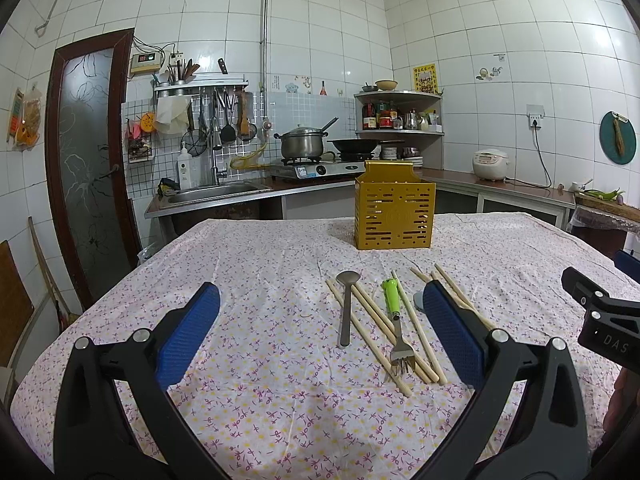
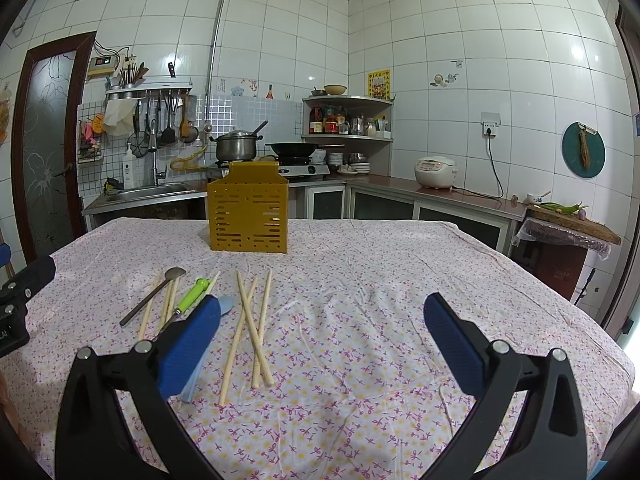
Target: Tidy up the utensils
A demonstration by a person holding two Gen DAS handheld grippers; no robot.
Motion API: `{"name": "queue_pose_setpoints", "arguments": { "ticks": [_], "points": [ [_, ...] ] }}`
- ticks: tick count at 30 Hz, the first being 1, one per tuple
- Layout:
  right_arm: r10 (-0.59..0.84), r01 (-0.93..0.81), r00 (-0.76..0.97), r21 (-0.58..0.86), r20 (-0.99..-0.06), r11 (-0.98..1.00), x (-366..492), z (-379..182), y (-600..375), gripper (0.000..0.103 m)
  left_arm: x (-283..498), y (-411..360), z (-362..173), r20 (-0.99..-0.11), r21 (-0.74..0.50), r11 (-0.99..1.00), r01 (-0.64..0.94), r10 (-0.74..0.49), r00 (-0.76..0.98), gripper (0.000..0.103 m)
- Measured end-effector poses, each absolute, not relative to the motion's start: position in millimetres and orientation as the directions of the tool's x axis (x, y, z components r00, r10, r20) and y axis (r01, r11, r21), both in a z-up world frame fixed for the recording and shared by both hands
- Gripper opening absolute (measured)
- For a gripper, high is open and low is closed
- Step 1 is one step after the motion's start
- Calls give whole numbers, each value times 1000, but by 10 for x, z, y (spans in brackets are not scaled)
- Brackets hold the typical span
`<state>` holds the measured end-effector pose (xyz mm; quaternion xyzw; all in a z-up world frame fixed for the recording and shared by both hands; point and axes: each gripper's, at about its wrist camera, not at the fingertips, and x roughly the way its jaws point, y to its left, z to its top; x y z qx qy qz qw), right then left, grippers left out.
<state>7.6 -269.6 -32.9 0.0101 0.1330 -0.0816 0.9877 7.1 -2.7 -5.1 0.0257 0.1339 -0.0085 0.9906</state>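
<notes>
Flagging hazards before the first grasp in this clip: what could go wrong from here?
1. The chopsticks lie crossed and overlapping, so pinching one may drag or scatter the others.
2. The fork rests across chopsticks; lifting either could flick the other.
3. The yellow holder stands on a wrinkled tablecloth; a hard drop-in might tip or shift it.

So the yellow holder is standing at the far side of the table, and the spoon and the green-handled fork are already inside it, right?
Not quite. The yellow holder does stand at the far side, but the spoon and green-handled fork lie on the tablecloth among the chopsticks, as the left wrist view shows.
</notes>
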Motion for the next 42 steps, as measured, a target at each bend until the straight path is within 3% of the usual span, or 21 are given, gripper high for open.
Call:
{"name": "queue_pose_setpoints", "arguments": {
  "ticks": [33,42],
  "points": [
    [-160,163,950,-11,-268,987,97,-313,-2673,99,98,-45,-70,-269,49,998,30,-16,963,98],
    [-152,157,945,-7,-290,988,186,-324,-2697,99,191,-60,-42,-310,67,998,13,9,951,98]
  ]
}}
